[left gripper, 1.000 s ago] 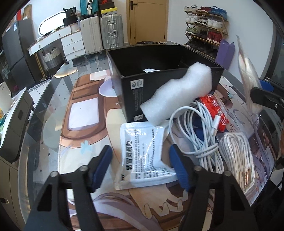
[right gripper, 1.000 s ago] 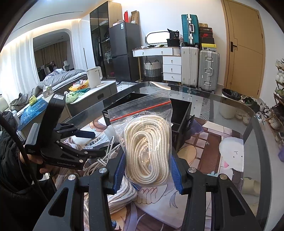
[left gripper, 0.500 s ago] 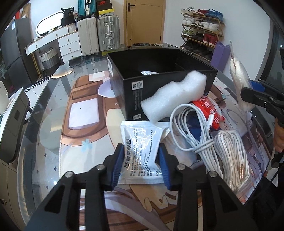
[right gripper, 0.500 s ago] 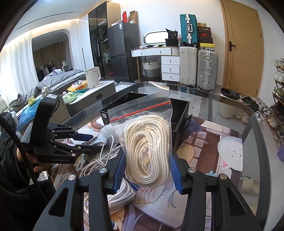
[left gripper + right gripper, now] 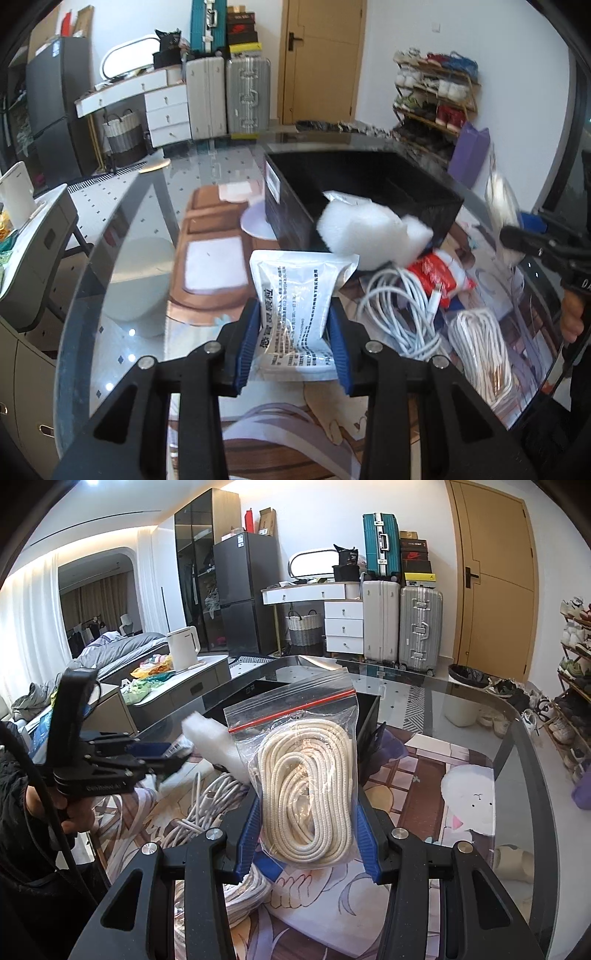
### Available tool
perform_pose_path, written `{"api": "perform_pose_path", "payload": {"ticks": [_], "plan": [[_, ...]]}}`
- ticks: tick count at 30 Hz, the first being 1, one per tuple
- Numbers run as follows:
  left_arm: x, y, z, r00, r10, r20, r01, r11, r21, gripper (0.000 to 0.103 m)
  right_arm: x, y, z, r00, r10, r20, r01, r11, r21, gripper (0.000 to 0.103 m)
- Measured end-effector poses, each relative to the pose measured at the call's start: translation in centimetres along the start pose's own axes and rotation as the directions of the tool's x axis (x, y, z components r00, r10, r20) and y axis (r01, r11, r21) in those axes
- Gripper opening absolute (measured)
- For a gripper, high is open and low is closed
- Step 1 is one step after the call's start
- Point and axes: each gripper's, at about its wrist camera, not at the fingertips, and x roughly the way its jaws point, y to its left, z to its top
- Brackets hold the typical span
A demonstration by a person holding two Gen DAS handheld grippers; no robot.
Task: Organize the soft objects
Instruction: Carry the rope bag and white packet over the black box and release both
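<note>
The left tool pinches a white printed pouch above the desk. Just beyond it a foam block leans on the black box, beside tangled white cable. The right tool grips a clear bag of cream rope, raised before the box.

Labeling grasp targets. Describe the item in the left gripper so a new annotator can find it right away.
Start at the black box on the glass table. In front of its near corner, the left gripper is shut on a white foil pouch. It is flat with dark printed text, unlike the foam block and coiled white cable beside it.
</note>
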Motion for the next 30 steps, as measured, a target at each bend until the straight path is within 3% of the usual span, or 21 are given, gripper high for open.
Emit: {"api": "perform_pose_path", "payload": {"ticks": [9,30], "plan": [[-2.3,0.4,0.5,0.997,0.001,0.078,0.001,1.0,-0.018,0.035,-0.1,-0.3,0.0,1.0,-0.007,0.026,0.006,1.0,0.017,0.047],[-3.1,-0.8,2.1,0.992,-0.02,0.123,0.02,1.0,-0.001,0.035,-0.3,-0.6,0.7,0.998,-0.003,0.056,0.001,0.999,0.038,0.047]]}}
